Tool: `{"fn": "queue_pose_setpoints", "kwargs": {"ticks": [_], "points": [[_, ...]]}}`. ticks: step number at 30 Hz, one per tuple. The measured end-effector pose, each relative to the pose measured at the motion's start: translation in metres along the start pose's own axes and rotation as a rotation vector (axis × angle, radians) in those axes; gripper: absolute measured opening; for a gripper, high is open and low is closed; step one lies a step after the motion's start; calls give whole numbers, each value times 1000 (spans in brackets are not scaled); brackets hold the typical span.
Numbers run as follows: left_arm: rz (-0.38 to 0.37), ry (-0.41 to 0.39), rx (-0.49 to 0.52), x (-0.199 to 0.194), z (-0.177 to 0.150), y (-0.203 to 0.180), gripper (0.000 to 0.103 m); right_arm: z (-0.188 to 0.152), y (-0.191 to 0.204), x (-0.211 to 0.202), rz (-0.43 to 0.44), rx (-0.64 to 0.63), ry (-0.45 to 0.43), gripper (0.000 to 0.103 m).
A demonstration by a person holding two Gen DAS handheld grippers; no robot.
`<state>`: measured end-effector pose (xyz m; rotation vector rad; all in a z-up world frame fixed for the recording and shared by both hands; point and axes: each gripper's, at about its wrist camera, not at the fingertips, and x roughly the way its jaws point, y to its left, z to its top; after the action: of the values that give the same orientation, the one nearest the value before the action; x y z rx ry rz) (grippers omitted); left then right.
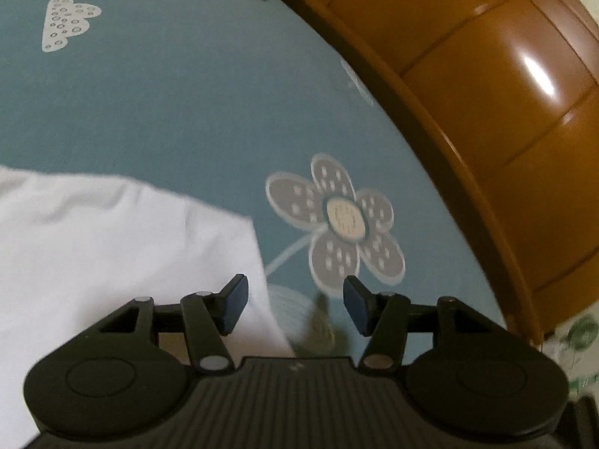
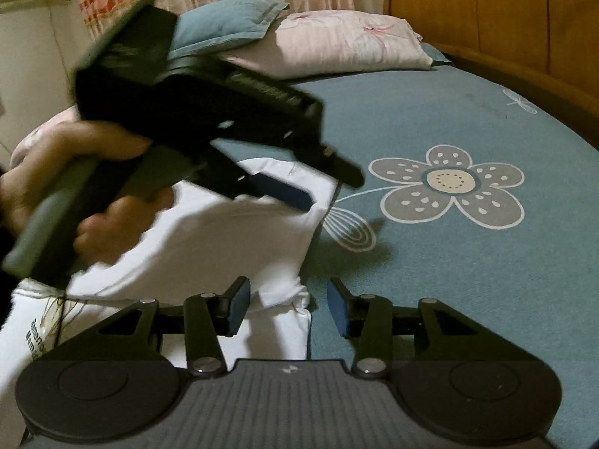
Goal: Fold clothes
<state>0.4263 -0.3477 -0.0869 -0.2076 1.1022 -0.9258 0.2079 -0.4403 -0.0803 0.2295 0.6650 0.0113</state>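
- The bed sheet (image 2: 449, 280), blue with a grey flower print (image 2: 451, 185), fills both views; the flower lies ahead and to the right of both tools.
- The wooden bed frame (image 1: 486, 93) curves along the right of the left wrist view; the right wrist view shows only its far corner.
- The white shirt (image 2: 224, 239) lies on the sheet, ahead and left of the right gripper (image 2: 288, 305), its edge reaching between the spread jaws, untouched by the pads. Dark printed lettering shows at its near left.
- Only the right wrist view shows two pillows (image 2: 348, 43) and a curtain far ahead.
- That view also shows a hand (image 2: 86, 202) holding the blurred left gripper (image 2: 329, 183) above the shirt, hiding part of it.
- In its own view, the left gripper (image 1: 295, 305) hovers with jaws spread and empty, the shirt's corner below its left finger.
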Motion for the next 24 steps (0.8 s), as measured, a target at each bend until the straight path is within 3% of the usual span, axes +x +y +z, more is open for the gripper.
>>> {"fn": "queue_pose_setpoints", "kwargs": {"ticks": [5, 12, 16, 21, 24], "points": [[17, -33, -10, -8, -2, -3, 57, 0, -9, -8, -2, 3, -7, 50], [-58, 14, 33, -44, -41, -20, 66, 0, -17, -14, 31, -16, 1, 50], [-51, 39, 44, -26, -43, -27, 67, -1, -14, -15, 52, -24, 0, 50], [-58, 5, 5, 4, -31, -25, 67, -2, -13, -16, 62, -29, 5, 50], [-60, 2, -3, 1, -28, -30, 67, -2, -14, -14, 49, -25, 10, 50]]}}
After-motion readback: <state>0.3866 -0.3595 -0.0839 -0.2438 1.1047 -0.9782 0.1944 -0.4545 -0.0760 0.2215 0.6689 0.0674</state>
